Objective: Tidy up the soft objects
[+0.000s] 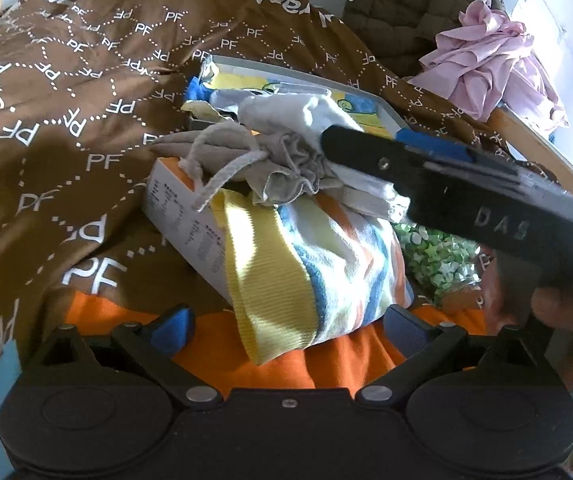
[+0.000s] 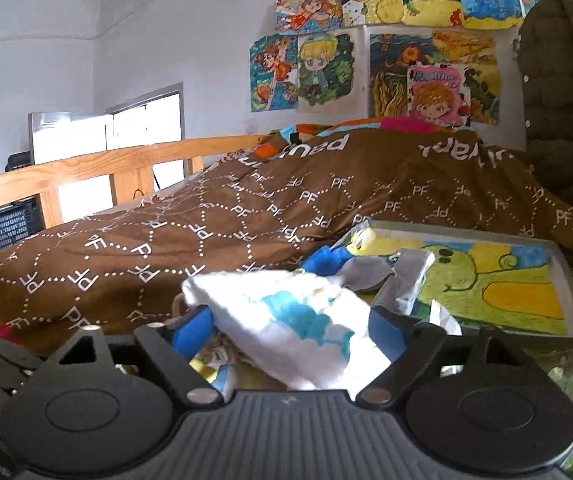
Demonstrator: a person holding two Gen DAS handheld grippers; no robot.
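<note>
**White cloth between right jaws, striped towel ahead of left**

Right gripper (image 2: 290, 334) partly open around a white cloth with blue print (image 2: 286, 320); blue pads beside the fabric on both sides, firm pinch impossible to confirm. Left gripper (image 1: 288, 326) spread wide, holding nothing, aimed at the striped towel (image 1: 310, 264) draped over a white box (image 1: 182, 216), long axis running away from the jaws toward the beige drawstring pouch (image 1: 262, 164). All heaped on the brown quilt (image 1: 78, 128) near the bed's near edge. Right tool crossing above the pile; open quilt to the left, framed picture (image 2: 498, 284) crowding behind.
</note>
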